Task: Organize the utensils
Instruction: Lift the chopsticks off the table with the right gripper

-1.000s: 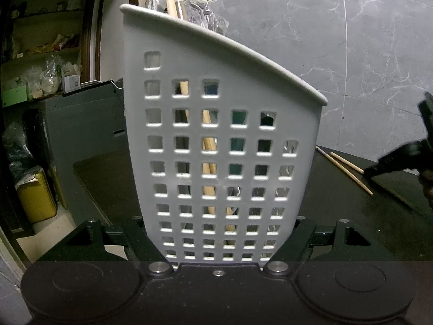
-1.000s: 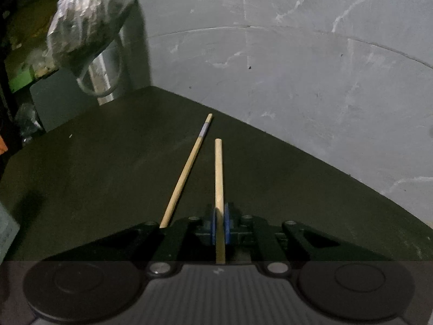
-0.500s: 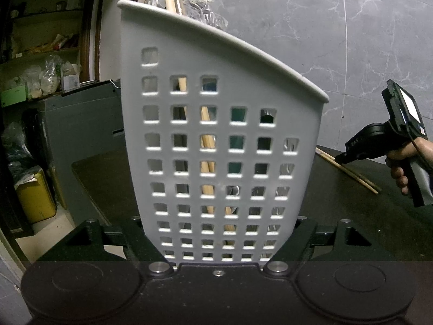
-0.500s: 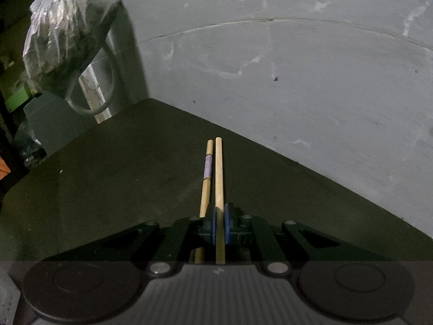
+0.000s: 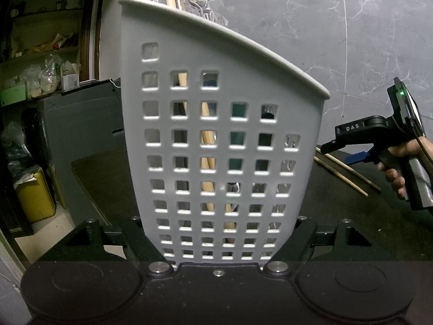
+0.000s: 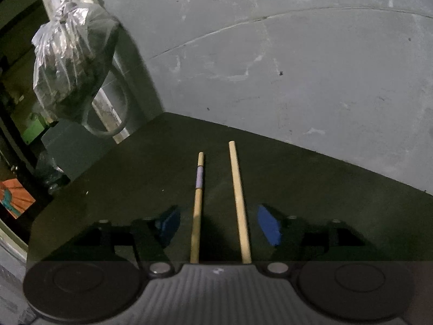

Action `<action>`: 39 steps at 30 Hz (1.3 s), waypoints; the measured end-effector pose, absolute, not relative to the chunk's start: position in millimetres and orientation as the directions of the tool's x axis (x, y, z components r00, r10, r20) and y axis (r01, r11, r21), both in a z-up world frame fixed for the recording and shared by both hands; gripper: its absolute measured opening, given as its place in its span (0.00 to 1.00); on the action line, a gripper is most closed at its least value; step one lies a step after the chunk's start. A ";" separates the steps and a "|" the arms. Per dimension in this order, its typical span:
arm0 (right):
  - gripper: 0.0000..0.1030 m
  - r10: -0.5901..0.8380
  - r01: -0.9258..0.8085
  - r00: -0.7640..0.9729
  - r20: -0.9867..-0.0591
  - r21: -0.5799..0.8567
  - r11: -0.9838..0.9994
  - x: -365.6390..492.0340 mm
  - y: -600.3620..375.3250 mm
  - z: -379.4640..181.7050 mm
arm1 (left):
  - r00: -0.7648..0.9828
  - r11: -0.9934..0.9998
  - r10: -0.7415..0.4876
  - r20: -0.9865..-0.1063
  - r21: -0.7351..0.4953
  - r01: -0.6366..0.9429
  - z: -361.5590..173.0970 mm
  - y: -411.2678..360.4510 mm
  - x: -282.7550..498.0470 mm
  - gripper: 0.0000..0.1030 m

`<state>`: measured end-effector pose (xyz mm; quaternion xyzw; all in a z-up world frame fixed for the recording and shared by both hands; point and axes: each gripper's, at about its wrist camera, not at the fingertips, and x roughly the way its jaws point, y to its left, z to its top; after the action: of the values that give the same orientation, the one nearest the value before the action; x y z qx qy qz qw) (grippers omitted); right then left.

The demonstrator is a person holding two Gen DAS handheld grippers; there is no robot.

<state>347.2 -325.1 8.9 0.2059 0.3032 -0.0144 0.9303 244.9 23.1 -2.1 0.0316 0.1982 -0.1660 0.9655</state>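
My left gripper [image 5: 220,239] is shut on the white perforated utensil basket [image 5: 216,135], which holds wooden sticks and metal utensils seen through its holes. My right gripper [image 6: 217,226] is open, its blue pads wide apart, and it hovers over two wooden chopsticks on the dark table. The plain chopstick [image 6: 239,203] and the one with a purple band [image 6: 197,208] both lie between the jaws, untouched. In the left wrist view the right gripper [image 5: 349,146] is to the right of the basket, above the chopsticks [image 5: 343,173].
The dark table [image 6: 121,189] ends at a grey marble wall [image 6: 297,67]. A plastic bag [image 6: 70,65] hangs at the left by a pipe. Shelves and a yellow bin [image 5: 35,197] stand left of the table.
My right gripper has opened and let go of the plain chopstick, which now lies beside the banded one. The left gripper keeps holding the basket still.
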 end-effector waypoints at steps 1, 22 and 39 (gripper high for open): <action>0.74 0.105 0.147 0.817 -0.567 0.381 0.913 349.3 -323.2 8.7 | 0.866 0.943 -0.307 -0.394 -0.005 0.333 -2.2 23.2 244.9 0.76; 0.15 -0.016 0.039 0.794 -0.608 0.024 0.999 328.9 -229.5 13.6 | 0.863 0.941 -0.312 -0.398 -0.004 0.338 -4.5 22.5 247.2 0.75; 0.15 0.132 -0.130 0.765 -0.630 0.049 0.990 263.5 -198.5 18.9 | 0.863 0.941 -0.311 -0.398 -0.003 0.338 -4.4 22.6 247.3 0.75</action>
<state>263.5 -198.5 18.9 0.0015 0.3353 0.0697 0.9395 247.3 22.6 -4.4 0.0332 0.2006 -0.1682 0.9645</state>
